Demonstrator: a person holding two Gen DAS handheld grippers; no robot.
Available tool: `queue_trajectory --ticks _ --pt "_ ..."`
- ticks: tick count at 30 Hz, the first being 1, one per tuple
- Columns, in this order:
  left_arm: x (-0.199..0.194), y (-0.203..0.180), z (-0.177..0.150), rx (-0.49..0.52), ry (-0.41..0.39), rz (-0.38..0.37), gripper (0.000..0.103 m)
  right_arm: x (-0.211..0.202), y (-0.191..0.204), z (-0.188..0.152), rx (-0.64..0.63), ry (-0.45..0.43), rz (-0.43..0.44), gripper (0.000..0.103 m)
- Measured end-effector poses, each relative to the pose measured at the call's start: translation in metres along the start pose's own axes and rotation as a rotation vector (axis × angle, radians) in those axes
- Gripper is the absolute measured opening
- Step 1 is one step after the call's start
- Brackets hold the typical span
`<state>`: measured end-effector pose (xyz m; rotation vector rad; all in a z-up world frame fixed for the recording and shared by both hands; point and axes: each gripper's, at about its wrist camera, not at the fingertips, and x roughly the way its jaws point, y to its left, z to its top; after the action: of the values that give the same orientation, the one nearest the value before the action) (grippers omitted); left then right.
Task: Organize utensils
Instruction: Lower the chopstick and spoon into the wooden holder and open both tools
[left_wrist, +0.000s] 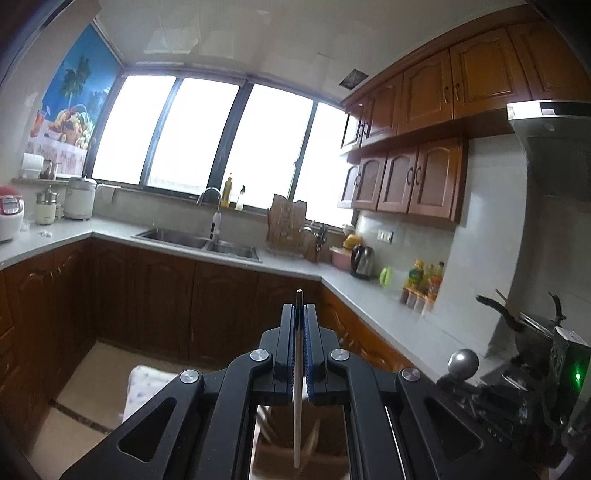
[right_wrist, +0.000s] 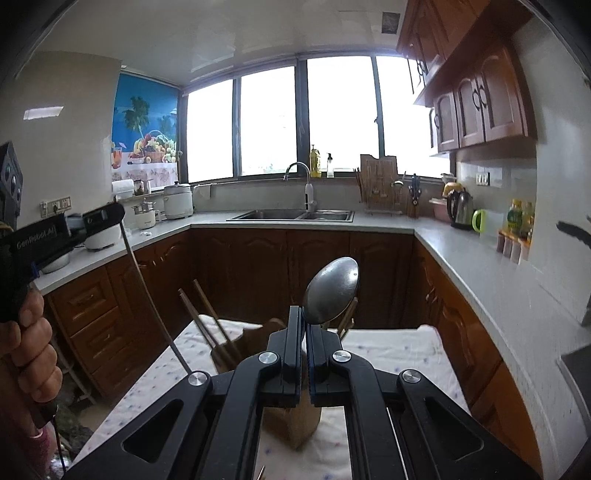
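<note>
My left gripper (left_wrist: 299, 308) is shut on a thin metal chopstick (left_wrist: 298, 387), which runs straight down between the jaws toward a blurred wooden holder below. In the right wrist view the left gripper (right_wrist: 110, 218) is at the far left with the chopstick (right_wrist: 147, 291) hanging down toward the table. My right gripper (right_wrist: 305, 321) is shut on a metal spoon (right_wrist: 331, 290), bowl pointing up. A wooden utensil holder (right_wrist: 258, 339) stands on the cloth-covered table (right_wrist: 388, 354) just beyond the right gripper, with wooden chopsticks (right_wrist: 207, 317) leaning out of it.
An L-shaped kitchen counter (right_wrist: 461, 247) with a double sink (right_wrist: 291, 215) runs around the room. A kettle (right_wrist: 460, 209), green cup (right_wrist: 478, 220) and bottles (right_wrist: 519, 221) stand on the right counter. Rice cookers (right_wrist: 178, 201) stand at left. Dark wooden cabinets (right_wrist: 258, 266) lie beyond the table.
</note>
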<state>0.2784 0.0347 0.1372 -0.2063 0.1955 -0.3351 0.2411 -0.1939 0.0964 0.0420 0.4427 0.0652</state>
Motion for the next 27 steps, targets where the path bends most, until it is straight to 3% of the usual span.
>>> queue_trajectory --ticks 8,13,21,27 --pt "0.062 -0.001 -0.042 -0.005 -0.004 0.025 0.002 0.043 0.009 -0.01 -0.058 0.043 -0.015 0.002" --pt "0.101 0.002 -0.079 -0.016 0.069 0.03 0.002 0.066 0.013 -0.028 -0.078 0.105 -0.006 0.002" --pt "0.135 0.012 -0.098 -0.018 0.149 0.024 0.002 0.093 0.013 -0.049 -0.067 0.213 0.048 0.002" --pt "0.13 0.026 -0.089 -0.019 0.14 0.023 0.003 0.103 0.006 -0.06 -0.029 0.256 0.068 0.002"
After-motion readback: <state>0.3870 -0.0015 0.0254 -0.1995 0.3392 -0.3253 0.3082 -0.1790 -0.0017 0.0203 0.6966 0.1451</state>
